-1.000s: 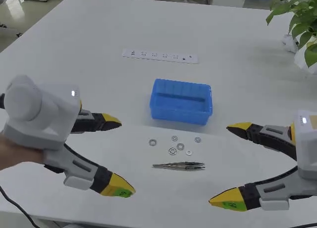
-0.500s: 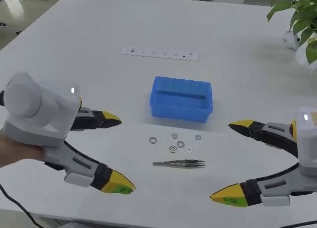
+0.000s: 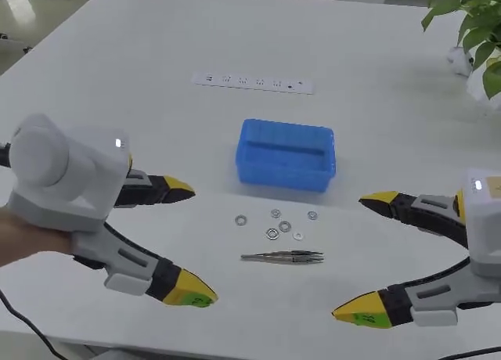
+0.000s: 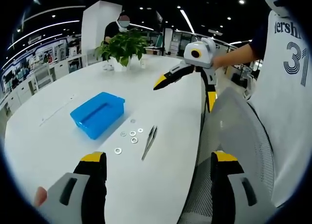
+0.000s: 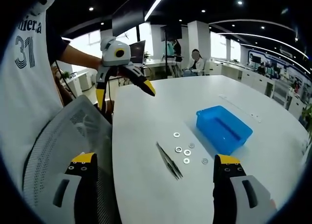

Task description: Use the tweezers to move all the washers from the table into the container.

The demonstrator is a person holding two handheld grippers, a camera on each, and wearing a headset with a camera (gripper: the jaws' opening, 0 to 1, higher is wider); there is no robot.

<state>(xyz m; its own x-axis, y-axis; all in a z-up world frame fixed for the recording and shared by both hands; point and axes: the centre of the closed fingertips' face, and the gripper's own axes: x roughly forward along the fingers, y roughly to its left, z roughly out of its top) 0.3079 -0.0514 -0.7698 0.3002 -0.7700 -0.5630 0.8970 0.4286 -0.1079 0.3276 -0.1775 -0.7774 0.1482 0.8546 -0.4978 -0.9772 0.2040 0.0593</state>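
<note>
Open-plan office: dark ceiling (image 5: 204, 7), spot and strip lights (image 5: 157, 2). Big white table (image 3: 117, 70) with power strip (image 3: 252, 83), potted plant (image 3: 468, 23) at far edge. Grey mesh chair (image 5: 63, 131) alongside.

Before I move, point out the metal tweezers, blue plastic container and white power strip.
metal tweezers (image 3: 282, 257), head view, mid-shaft.
blue plastic container (image 3: 286, 180), head view, near wall.
white power strip (image 3: 252, 83), head view, centre.

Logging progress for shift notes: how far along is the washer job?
Nothing looks done: the washers all lie on the table beside the tweezers, and none shows inside the blue container. Nothing is in hand: the left tool and right tool are open. The whole job remains.
</note>
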